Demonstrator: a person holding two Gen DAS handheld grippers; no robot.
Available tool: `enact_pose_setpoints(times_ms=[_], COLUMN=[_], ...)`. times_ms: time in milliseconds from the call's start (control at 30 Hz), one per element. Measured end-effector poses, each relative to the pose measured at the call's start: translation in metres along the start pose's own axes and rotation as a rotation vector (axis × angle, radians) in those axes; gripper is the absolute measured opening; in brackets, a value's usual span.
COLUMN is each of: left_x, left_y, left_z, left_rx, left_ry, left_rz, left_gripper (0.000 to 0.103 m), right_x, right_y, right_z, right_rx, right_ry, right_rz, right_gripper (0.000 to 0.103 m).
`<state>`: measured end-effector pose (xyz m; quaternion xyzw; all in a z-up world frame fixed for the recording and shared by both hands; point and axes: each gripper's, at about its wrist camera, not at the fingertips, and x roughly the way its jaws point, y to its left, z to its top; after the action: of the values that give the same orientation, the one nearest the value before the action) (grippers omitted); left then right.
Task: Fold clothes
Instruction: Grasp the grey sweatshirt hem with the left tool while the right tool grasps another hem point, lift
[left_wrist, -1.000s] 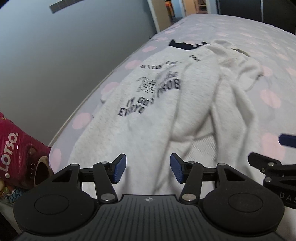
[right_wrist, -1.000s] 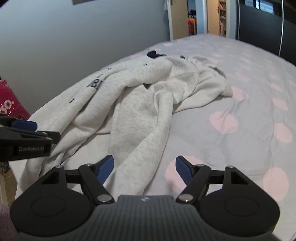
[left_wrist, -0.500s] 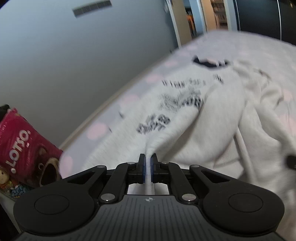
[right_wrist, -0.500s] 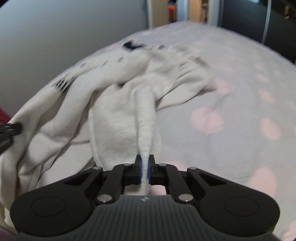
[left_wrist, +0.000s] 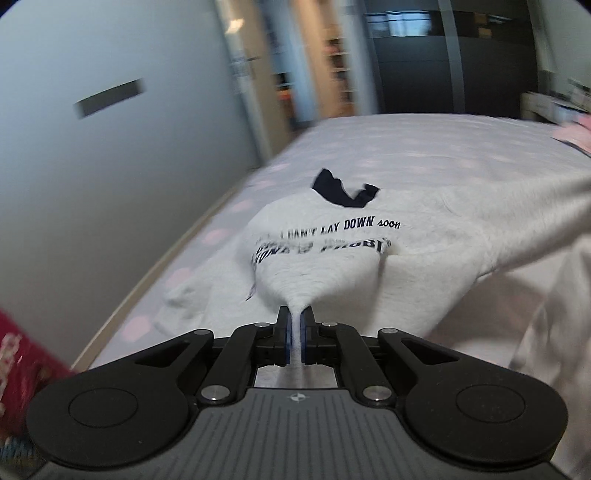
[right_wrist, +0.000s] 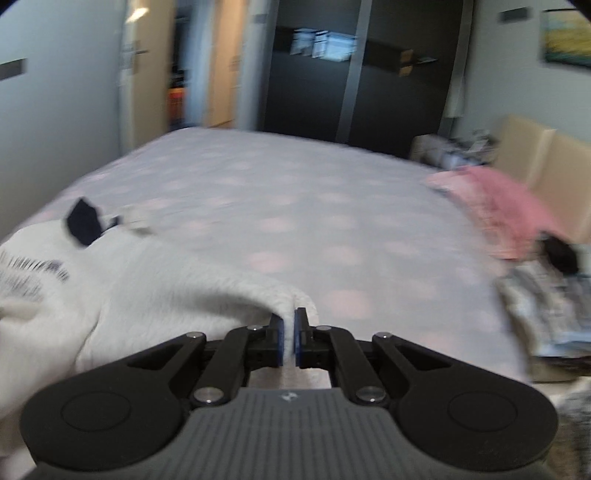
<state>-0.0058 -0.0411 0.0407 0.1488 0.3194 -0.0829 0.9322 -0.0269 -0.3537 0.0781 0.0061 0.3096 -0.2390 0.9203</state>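
Note:
A light grey sweatshirt (left_wrist: 424, 240) with dark printed lettering and a navy collar lies on the bed and is partly lifted. My left gripper (left_wrist: 294, 326) is shut on a pinched fold of its hem, with cloth stretched taut ahead of it. My right gripper (right_wrist: 289, 326) is shut on another edge of the same sweatshirt (right_wrist: 129, 291), which trails off to the left. The sweatshirt's right part rises toward the right edge of the left wrist view.
The bed (right_wrist: 314, 206) has a lilac cover with pink dots. A pink garment (right_wrist: 502, 210) and a patterned cloth pile (right_wrist: 546, 299) lie at its right side. A grey wall (left_wrist: 92, 166) runs along the left; a red bag (left_wrist: 22, 354) sits at lower left.
Both grippers went from open above the sweatshirt to shut on its fabric, then lifted and pulled it. The views have tilted up toward the room's far side.

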Motion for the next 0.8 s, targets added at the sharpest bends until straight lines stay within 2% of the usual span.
enact_pose_setpoints(times_ms=[67, 200, 333, 467, 567, 667, 800], left_x=[-0.011, -0.033, -0.055, -0.075, -0.08, -0.071, -0.056], left_y=[-0.023, -0.073, -0.12, -0.169, -0.198, -0.205, -0.205], left_z=[-0.003, -0.014, -0.021, -0.03, -0.039, -0.038, -0.033], left_rx=[0.039, 0.163, 0.266, 0.38, 0.45, 0.476, 0.497], left_ry=[0.019, 0.031, 0.053, 0.069, 0.099, 0.142, 0.2], left_rz=[-0.096, -0.248, -0.426, -0.567, -0.611, -0.629, -0.653], left_gripper=[0.003, 0.003, 0.003, 0.003, 0.003, 0.003, 0.008], right_x=[-0.008, -0.014, -0.027, -0.032, -0.032, -0.017, 0.001], right_y=[-0.032, -0.09, -0.131, -0.187, -0.212, -0.231, -0.229], right_z=[0.002, 0.001, -0.012, -0.021, -0.038, -0.053, -0.074], right_rx=[0.013, 0.055, 0.004, 0.066, 0.089, 0.114, 0.047], right_ry=[-0.017, 0.014, 0.003, 0.043, 0.078, 0.168, 0.23], right_rz=[-0.085, -0.181, -0.349, -0.48, -0.554, -0.519, -0.501], right_gripper=[0.006, 0.006, 0.006, 0.006, 0.006, 0.006, 0.007])
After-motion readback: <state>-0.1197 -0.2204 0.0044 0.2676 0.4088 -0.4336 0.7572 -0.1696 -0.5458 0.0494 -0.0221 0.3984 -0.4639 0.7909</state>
